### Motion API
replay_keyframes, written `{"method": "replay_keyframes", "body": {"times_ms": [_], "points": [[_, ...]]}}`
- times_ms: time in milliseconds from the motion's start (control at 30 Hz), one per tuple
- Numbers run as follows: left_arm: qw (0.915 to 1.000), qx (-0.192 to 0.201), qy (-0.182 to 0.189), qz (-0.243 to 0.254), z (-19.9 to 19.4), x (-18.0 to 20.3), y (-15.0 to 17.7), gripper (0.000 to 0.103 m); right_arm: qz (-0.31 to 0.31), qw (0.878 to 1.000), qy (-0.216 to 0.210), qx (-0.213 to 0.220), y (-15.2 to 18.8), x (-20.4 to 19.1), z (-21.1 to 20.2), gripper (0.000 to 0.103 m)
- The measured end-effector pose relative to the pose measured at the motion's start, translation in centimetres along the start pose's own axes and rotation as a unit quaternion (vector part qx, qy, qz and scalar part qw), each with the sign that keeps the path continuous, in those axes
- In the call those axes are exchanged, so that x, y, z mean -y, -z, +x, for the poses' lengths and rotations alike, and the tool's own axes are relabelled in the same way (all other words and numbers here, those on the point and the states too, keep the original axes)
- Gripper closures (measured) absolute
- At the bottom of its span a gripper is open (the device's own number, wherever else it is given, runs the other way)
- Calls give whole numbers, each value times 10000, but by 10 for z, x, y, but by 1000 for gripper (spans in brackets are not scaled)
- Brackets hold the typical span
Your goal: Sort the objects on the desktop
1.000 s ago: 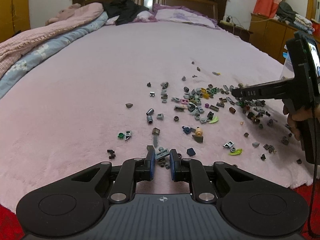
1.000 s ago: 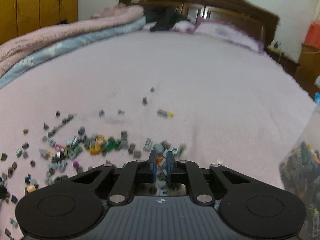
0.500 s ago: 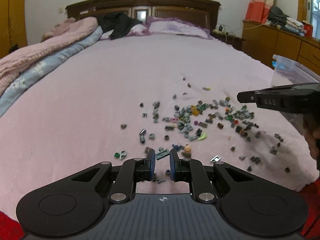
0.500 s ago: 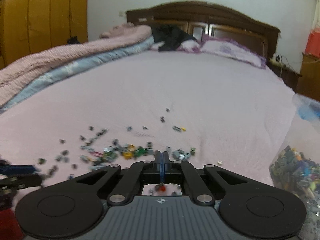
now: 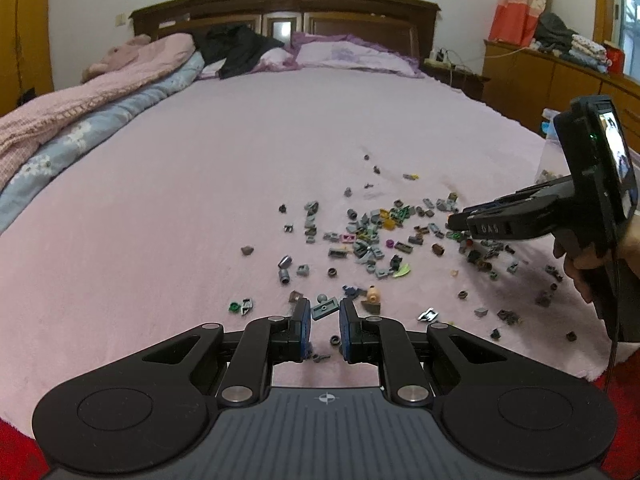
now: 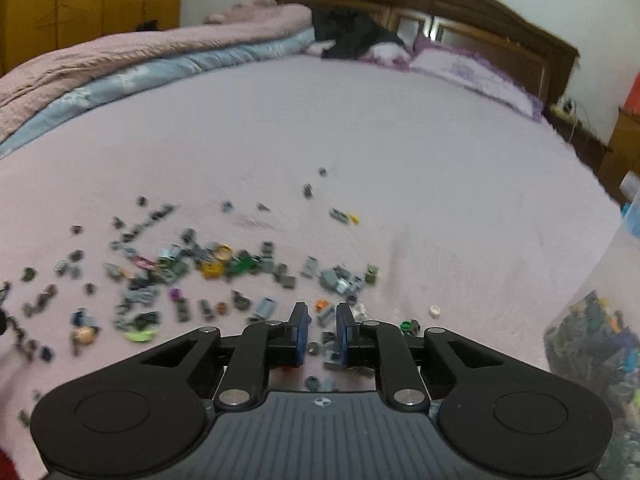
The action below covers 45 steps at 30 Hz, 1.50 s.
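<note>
Toy-brick pieces (image 5: 372, 236) lie scattered over the near right part of the pink bedspread (image 5: 200, 200), which serves us as the sorting surface; most are grey, with a few yellow, green and purple ones among them.

Our left gripper (image 5: 323, 312) points down at the near edge of the scatter. Its jaws stand narrow, and a flat grey plate (image 5: 324, 307) sits tilted between the pads; it appears pinched and carried, which would explain why this hand waits apart from the heap.

Our right gripper (image 6: 322, 317) hangs low over the right side of the heap, and its jaws are opening. In its own view the pads touch nothing: an orange-and-grey piece (image 6: 325, 308) lies on the cloth in the gap, along with other small bits nearer the camera. We read this as the jaws being set for the next pick. From the left view the same tool (image 5: 516, 222) reaches in from the right, held by a hand (image 5: 580, 264).

A clear bin (image 6: 596, 344) at the right edge of the bed already holds many mixed pieces, so we judge it the place where picked pieces go. It stands just beside the working hand, keeping each carry short. Much of the scatter is not yet sorted.
</note>
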State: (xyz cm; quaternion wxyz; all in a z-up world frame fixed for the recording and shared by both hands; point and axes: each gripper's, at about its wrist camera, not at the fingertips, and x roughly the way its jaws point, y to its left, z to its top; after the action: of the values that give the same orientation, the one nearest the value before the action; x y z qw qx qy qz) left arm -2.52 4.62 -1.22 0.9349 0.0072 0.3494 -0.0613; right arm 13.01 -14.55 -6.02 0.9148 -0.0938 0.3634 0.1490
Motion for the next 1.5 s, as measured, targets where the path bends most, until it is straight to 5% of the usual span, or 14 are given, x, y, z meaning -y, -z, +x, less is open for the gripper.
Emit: {"method": "replay_keyframes", "body": {"times_ms": [233, 667, 833, 1500], "points": [[9999, -103, 47, 15, 7, 1, 2, 86, 14, 9998, -199, -39, 6, 6, 10, 93], [9999, -53, 53, 101, 1, 5, 0, 86, -209, 9996, -187, -93, 3, -1, 14, 89], [9999, 8, 42, 109, -2, 5, -1, 86, -26, 9999, -167, 27, 5, 1, 5, 99], [9951, 713, 428, 527, -38, 41, -35, 86, 553, 9901, -643, 1118, 27, -16, -156, 100]]}}
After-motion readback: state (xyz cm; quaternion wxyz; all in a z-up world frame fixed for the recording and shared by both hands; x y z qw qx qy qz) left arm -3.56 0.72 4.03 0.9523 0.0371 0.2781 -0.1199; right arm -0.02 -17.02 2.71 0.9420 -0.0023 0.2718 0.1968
